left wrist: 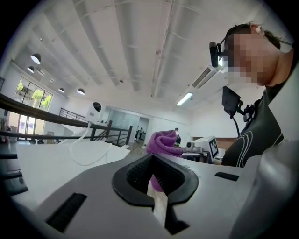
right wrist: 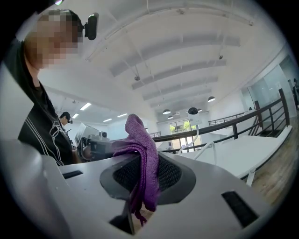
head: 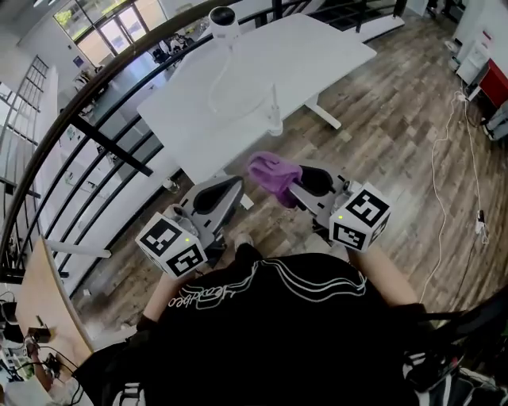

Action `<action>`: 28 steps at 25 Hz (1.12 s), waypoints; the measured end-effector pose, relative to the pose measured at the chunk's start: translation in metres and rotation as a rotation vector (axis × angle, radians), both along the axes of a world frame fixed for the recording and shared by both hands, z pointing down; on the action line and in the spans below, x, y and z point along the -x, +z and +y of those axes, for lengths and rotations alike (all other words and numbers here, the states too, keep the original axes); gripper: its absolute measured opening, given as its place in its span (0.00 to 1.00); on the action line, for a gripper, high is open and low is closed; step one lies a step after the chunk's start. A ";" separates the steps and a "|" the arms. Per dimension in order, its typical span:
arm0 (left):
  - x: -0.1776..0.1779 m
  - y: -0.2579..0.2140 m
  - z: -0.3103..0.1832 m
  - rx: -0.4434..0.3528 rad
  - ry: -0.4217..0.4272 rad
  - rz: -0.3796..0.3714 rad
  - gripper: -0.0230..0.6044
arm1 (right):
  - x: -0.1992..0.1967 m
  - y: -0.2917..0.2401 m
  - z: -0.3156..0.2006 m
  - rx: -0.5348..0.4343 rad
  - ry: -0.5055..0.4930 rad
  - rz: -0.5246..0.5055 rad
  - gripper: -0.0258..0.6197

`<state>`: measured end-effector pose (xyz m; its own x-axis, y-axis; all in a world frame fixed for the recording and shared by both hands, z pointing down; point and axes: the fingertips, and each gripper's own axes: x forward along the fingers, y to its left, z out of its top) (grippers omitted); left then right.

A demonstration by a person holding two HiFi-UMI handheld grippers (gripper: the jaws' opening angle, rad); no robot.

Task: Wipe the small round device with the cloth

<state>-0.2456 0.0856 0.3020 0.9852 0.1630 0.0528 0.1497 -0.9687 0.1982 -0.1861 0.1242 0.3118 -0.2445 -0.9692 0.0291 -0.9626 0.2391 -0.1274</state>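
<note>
The small round device (head: 225, 19), white with a dark top, stands at the far end of the white table (head: 325, 55); it shows far off as a dark dot in the left gripper view (left wrist: 96, 107) and the right gripper view (right wrist: 193, 111). A purple cloth (head: 274, 176) is bunched in my right gripper (head: 295, 190), which is shut on it, short of the table over the floor. In its own view the cloth (right wrist: 142, 149) hangs folded between the jaws of the right gripper (right wrist: 140, 186). My left gripper (head: 236, 187) is beside it, shut with nothing held (left wrist: 156, 179); the cloth (left wrist: 161, 142) shows beyond it.
A white cable (head: 226, 91) loops from the device across the table to a small upright piece (head: 275, 120) near its front edge. A dark railing (head: 103, 139) runs along the left. Wood floor (head: 397, 135) lies to the right, with thin cords (head: 444, 158) trailing on it.
</note>
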 end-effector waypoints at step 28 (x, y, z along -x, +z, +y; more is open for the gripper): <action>0.043 0.010 0.031 -0.041 -0.058 -0.004 0.05 | 0.035 0.020 0.036 0.017 -0.032 -0.051 0.15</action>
